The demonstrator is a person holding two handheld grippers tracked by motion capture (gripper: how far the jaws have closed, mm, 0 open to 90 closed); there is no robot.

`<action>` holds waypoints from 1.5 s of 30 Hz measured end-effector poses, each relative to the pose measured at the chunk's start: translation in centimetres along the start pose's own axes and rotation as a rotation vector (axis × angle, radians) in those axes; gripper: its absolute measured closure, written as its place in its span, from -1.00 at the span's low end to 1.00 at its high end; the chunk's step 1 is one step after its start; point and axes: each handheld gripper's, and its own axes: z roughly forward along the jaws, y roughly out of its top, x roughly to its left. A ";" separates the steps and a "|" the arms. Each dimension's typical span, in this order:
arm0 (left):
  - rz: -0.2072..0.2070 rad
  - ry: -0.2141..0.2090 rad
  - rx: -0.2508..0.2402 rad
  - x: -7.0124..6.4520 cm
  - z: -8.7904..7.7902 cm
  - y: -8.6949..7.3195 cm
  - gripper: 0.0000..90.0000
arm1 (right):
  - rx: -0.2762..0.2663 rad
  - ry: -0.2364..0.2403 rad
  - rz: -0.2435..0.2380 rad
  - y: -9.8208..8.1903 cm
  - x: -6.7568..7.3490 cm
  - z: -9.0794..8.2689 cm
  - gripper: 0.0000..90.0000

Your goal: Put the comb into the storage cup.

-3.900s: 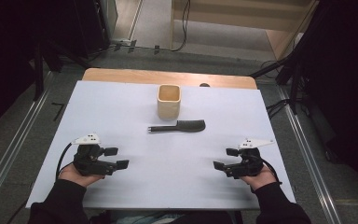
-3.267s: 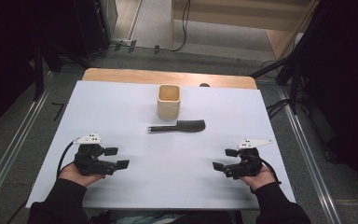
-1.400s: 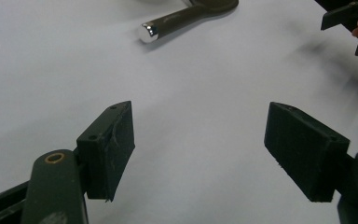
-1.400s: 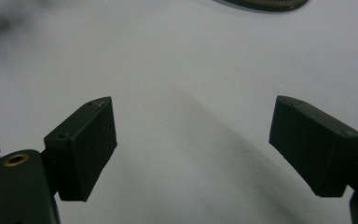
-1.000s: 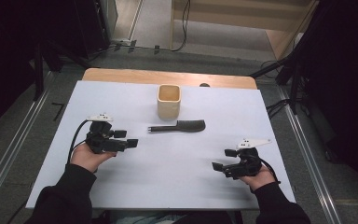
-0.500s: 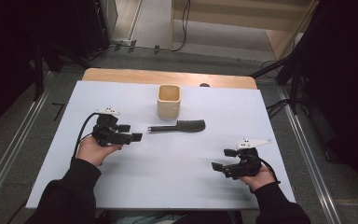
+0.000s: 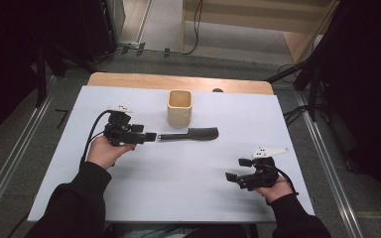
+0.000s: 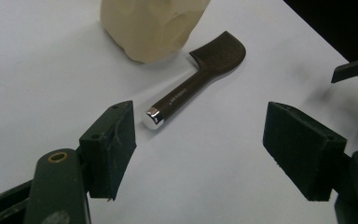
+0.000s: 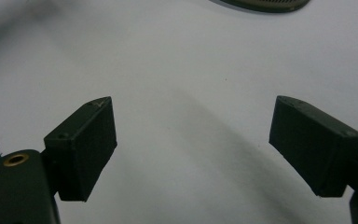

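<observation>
We have the left gripper [image 7: 149, 137] out over the middle of the table [image 7: 188, 198], its jaws spread wide apart and holding nothing. Right in front of them lies the dark comb [image 7: 191, 134], flat on the white tabletop near the centre, handle toward our left gripper and the toothed head toward the right edge. In the left gripper view the comb [image 8: 193, 86] runs away from us on a slant, and its silver-capped handle end sits just beside the inner face of the jaw on that view's left; we cannot tell whether the two touch. The other jaw stands well off from the comb, with bare table between.

Just beyond the comb, toward the far edge, we see the cream square cup [image 7: 179, 107] standing upright, close to the comb's handle but apart from it. In the left gripper view the cup [image 8: 149, 25] rises at the top, beside the comb's head.

Our right gripper [image 7: 239, 169] sits near the front right corner of the table, well apart from comb and cup, gripped in the person's right hand [image 7: 273, 186]. Its jaws too are wide apart and empty; the right gripper view shows bare white table between them. The left hand [image 7: 106, 151] grips its tool from behind, black cable looping back toward the left edge.
</observation>
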 end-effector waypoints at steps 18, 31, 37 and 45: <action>0.013 0.001 -0.001 0.3 1.7 2.2 -0.39 | -0.002 0.009 -0.001 0.1 0.1 0.1 -0.71; 0.026 0.034 0.019 0.6 4.1 3.3 -0.37 | 0.000 0.004 0.001 0.0 0.0 0.0 -0.71; 0.036 0.054 0.030 0.9 5.5 3.6 -0.34 | 0.000 0.006 -0.002 0.0 0.0 0.0 -0.71; 0.009 0.066 0.030 1.5 6.5 3.5 -0.33 | 0.000 0.005 -0.001 0.0 0.0 0.0 -0.71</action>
